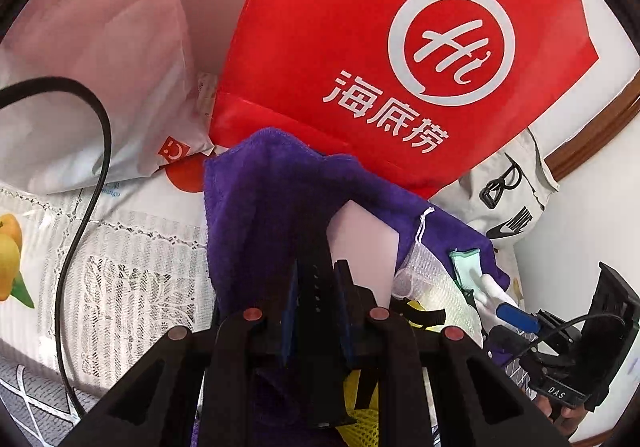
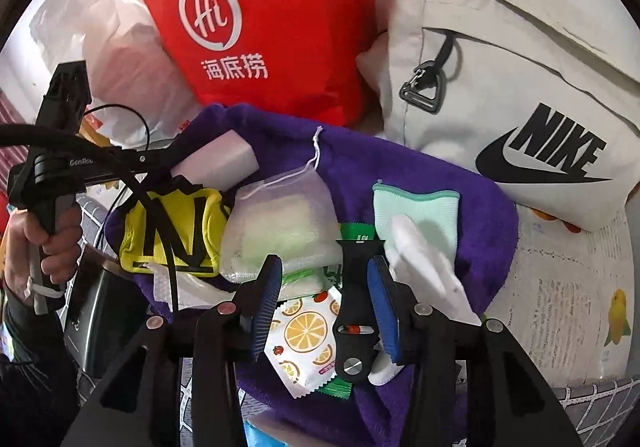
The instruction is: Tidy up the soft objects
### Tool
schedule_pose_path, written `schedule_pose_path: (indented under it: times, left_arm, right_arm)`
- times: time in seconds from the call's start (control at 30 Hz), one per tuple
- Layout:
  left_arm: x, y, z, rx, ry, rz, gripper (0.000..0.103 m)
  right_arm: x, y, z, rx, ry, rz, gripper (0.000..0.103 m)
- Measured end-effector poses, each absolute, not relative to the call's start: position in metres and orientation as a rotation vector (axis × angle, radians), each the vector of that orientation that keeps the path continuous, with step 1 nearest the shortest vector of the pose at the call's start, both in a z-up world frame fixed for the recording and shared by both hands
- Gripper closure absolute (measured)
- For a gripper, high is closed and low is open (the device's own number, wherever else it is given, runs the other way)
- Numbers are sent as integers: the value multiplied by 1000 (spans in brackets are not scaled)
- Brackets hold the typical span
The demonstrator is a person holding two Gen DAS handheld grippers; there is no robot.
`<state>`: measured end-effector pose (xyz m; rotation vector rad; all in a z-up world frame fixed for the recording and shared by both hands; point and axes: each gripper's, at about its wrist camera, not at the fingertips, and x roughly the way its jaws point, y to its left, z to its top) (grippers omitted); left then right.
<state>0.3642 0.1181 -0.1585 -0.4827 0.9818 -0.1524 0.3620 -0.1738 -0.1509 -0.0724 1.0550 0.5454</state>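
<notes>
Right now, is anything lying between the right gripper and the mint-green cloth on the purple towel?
Yes. A white fabric piece lies across the lower part of the mint-green cloth, just ahead of the open right gripper on its right-finger side. The cloth's upper edge on the purple towel is uncovered.

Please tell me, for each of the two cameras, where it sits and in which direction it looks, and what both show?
Left wrist: sits behind the left gripper, facing the red bag; its fingers pinch the purple towel.
Right wrist: sits behind the right gripper, looking down on the towel pile; the person's left hand shows.
Shared: red bag, towel, Nike bag.
</notes>
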Motion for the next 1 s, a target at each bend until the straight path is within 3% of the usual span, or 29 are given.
schedule_pose_path:
  times: [0.13, 0.33, 0.63, 0.8, 0.93, 1.0]
  left_arm:
    - [365, 117, -161, -486, 987, -155, 85]
    - [365, 117, -158, -516, 992, -197, 60]
    - [352, 117, -139, -537, 968, -223, 45]
    - [342, 106, -117, -449, 967, -188, 21]
    - [323, 94, -98, -329, 943, -108, 18]
    - [312, 91, -91, -312, 948, -95, 15]
  right_arm:
    - [361, -172, -152, -81, 1061, 552, 58]
    - [357, -170, -143, -79, 1048, 556, 58]
    - [330, -174, -111, -85, 1010, 533, 58]
    - [302, -177, -96, -51, 1010, 517, 56]
    - [279, -179, -85, -27, 1001, 486, 31]
    - [269, -180, -79, -24, 985, 462, 29]
